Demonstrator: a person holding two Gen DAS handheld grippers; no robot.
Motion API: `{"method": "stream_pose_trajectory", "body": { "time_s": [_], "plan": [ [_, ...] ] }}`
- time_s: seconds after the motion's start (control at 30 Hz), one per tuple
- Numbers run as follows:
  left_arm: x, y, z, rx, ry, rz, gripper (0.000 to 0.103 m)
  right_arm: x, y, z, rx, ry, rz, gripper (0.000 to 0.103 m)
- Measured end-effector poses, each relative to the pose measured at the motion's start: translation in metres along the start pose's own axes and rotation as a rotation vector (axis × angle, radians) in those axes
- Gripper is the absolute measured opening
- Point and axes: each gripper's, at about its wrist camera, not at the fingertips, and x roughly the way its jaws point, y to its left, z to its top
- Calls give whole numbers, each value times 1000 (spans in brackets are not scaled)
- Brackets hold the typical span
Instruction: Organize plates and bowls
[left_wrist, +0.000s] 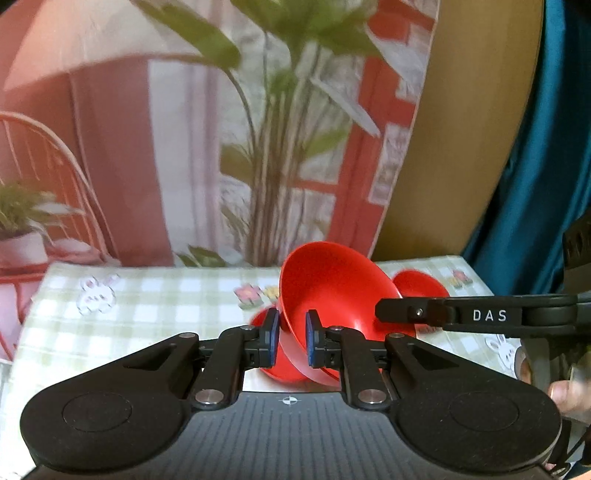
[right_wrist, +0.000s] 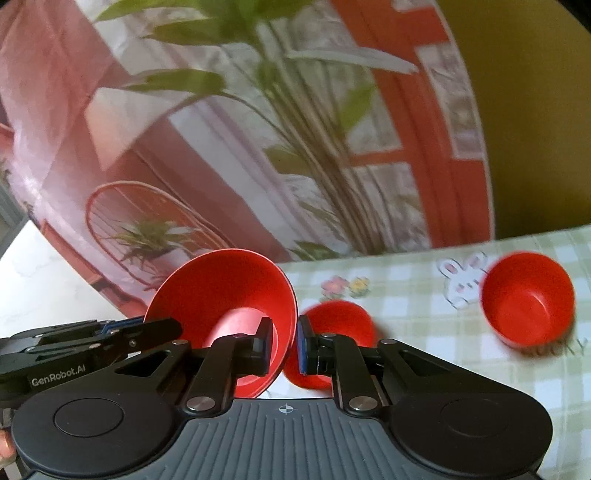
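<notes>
Green checked tablecloth (right_wrist: 424, 314) lying before a printed plant backdrop (left_wrist: 258, 129), I am seeing my left gripper (left_wrist: 291, 338) and right gripper (right_wrist: 282, 345) both clenching the rim of one tilted red dish (left_wrist: 332, 288), lifted above two red bowls (right_wrist: 528, 297) on the cloth.

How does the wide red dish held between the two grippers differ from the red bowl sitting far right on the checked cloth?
The wide red dish is shallow and flared; the red bowl is deep and narrower. The dish is lifted and steeply tilted, its rim clamped by the left hand-held gripper and right hand-held gripper; the bowl rests ungripped on the checked cloth. Both are plain red.
</notes>
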Motion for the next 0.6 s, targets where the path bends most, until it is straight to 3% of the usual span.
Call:
{"method": "stream_pose_trajectory", "body": {
  "time_s": [0.6],
  "plan": [
    [122, 41, -30, -126, 114, 11, 16, 93, -44, -5, 26, 101, -89, 14]
  ]
}}
